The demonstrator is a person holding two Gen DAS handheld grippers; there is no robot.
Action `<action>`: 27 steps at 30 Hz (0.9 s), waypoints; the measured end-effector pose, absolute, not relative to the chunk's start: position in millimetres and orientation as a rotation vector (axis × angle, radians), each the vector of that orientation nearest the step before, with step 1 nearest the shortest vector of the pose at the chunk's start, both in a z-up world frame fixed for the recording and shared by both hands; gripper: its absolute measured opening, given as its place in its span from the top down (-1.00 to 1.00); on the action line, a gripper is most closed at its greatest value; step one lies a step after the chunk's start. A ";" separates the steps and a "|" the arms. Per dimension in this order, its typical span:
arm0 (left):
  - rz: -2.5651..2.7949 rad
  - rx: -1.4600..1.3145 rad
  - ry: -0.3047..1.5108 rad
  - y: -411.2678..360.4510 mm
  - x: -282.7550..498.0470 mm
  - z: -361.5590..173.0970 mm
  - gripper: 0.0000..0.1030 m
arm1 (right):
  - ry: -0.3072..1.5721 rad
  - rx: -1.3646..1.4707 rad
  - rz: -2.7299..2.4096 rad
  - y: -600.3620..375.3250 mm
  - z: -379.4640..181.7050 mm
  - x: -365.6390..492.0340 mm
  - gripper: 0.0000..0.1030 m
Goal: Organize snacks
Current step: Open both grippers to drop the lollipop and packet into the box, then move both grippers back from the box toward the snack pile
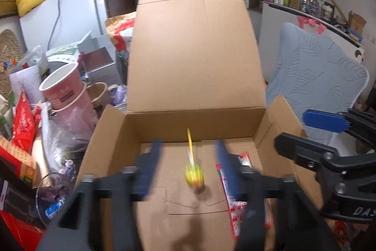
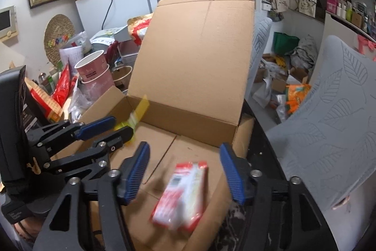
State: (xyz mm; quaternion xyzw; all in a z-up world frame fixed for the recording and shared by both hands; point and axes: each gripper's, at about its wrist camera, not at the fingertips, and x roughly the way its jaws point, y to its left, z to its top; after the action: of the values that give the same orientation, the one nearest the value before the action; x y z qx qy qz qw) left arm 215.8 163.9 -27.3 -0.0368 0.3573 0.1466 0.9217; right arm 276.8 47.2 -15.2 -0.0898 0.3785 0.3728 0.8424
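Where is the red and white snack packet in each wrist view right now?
Left wrist view: red and white snack packet lies on the box floor at lower right, partly behind the left gripper's right finger.
Right wrist view: same packet, blurred, at bottom centre between the right gripper's fingers, untouched.
Shared landmark: the upright cardboard box lid.

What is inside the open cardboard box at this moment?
Inside the cardboard box are a blurred yellow snack and a red-and-white packet. The left claw and right claw cover part of the floor.
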 end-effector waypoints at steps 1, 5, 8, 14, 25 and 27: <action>0.320 -0.069 0.728 164.0 214.9 -26.9 -0.47 | 0.800 -0.190 0.783 46.6 -15.1 276.6 -0.24; 0.322 -0.096 0.721 167.7 210.2 -25.3 -0.49 | 0.798 -0.189 0.768 40.6 -13.1 275.9 -0.24; 0.325 -0.101 0.725 169.1 207.8 -24.7 -0.49 | 0.791 -0.189 0.762 37.8 -10.0 273.2 -0.24; 0.334 -0.080 0.713 162.7 196.9 -9.1 -0.49 | 0.764 -0.181 0.763 32.2 3.4 263.6 -0.24; 0.328 -0.032 0.634 136.9 165.9 41.4 -0.49 | 0.683 -0.150 0.763 7.7 44.2 234.0 -0.24; 0.323 -0.026 0.623 132.2 159.4 48.5 -0.49 | 0.666 -0.147 0.761 1.1 52.0 227.0 -0.24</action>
State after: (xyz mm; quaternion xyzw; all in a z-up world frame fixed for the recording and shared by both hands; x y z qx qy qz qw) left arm 159.4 132.2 48.5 -0.0130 0.3051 0.1583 0.9390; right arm 227.0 1.1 52.0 -0.0702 0.3185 0.3643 0.8723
